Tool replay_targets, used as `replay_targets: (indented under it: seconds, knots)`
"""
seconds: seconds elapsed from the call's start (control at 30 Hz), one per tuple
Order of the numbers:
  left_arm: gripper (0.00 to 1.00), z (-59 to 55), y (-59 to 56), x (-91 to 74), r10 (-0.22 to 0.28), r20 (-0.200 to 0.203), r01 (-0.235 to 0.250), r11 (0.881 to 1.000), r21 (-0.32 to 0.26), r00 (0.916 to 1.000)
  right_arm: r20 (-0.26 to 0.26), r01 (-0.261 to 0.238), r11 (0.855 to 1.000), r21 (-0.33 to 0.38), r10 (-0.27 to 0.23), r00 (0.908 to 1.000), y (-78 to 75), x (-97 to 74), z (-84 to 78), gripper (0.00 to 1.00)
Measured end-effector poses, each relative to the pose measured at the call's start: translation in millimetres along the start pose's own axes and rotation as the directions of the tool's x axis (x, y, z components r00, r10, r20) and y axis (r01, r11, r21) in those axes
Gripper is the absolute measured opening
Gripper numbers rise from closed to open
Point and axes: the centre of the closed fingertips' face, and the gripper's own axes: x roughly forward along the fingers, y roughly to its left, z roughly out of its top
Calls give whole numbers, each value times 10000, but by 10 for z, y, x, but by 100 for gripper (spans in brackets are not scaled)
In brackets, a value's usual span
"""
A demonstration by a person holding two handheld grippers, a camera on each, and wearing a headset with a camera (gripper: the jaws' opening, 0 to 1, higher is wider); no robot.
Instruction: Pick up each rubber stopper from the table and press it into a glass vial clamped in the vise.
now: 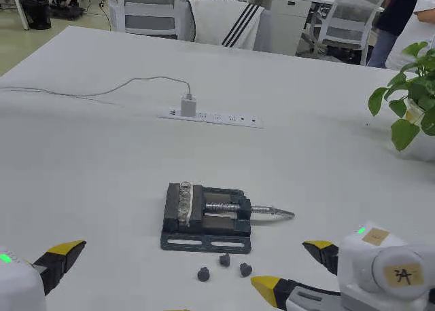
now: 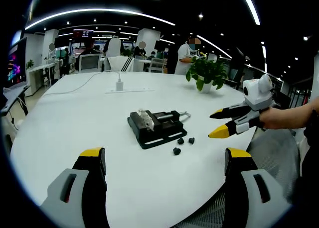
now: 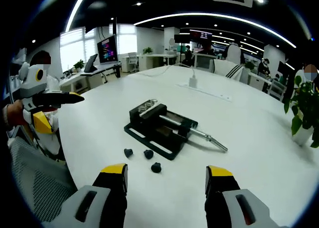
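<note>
A black vise (image 1: 206,218) (image 2: 158,128) (image 3: 160,126) stands on the white table and clamps a row of clear glass vials (image 1: 184,202) (image 2: 145,119) (image 3: 147,107) in its jaws. Three dark rubber stoppers (image 1: 224,259) (image 2: 182,141) (image 3: 148,153) lie loose on the table just in front of the vise. My left gripper (image 2: 162,156) (image 1: 64,255) hovers open at the near left, holding nothing. My right gripper (image 3: 165,172) (image 1: 293,267) is open near the stoppers' right, also with nothing between its yellow-tipped fingers.
A white power strip (image 1: 211,115) with a plugged charger and cable lies behind the vise. A potted green plant (image 1: 412,100) stands at the right edge. Chairs and people are beyond the table's far side.
</note>
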Motion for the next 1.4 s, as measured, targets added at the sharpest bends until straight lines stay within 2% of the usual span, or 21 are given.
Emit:
replay_targets:
  seconds: [0.27, 0.4, 0.5, 0.63, 0.77, 0.93, 1.4]
  knots:
    - [99, 4, 38, -8, 43, 9, -43, 10000, -56, 10000, -577, -95, 9999, 117, 102, 9983, 87, 268, -149, 47]
    - [99, 11, 61, -15, 90, 40, -90, 9999, -99, 10000, -659, -29, 9998, 199, 42, 9978, 87, 330, -214, 37]
    - [99, 5, 66, -15, 95, 14, -95, 9999, -105, 10000, -690, -13, 9988, 492, 47, 9976, 84, 373, -246, 34]
    - [99, -8, 63, -16, 77, -35, -77, 9999, -89, 10000, -770, 0, 9989, 466, 36, 9970, 100, 411, -283, 27]
    - [96, -15, 63, -19, 53, -48, -54, 9999, -121, 10000, -764, -1, 9988, 489, 39, 9971, 121, 436, -301, 23]
    - [96, -19, 67, -22, 91, -40, -92, 9998, -148, 10000, -783, -49, 9991, 431, 82, 9969, 151, 460, -315, 17]
    - [96, -65, 87, -48, 150, -130, -152, 9997, -172, 9998, -759, 171, 9988, 463, -136, 9970, 117, 478, -329, 12]
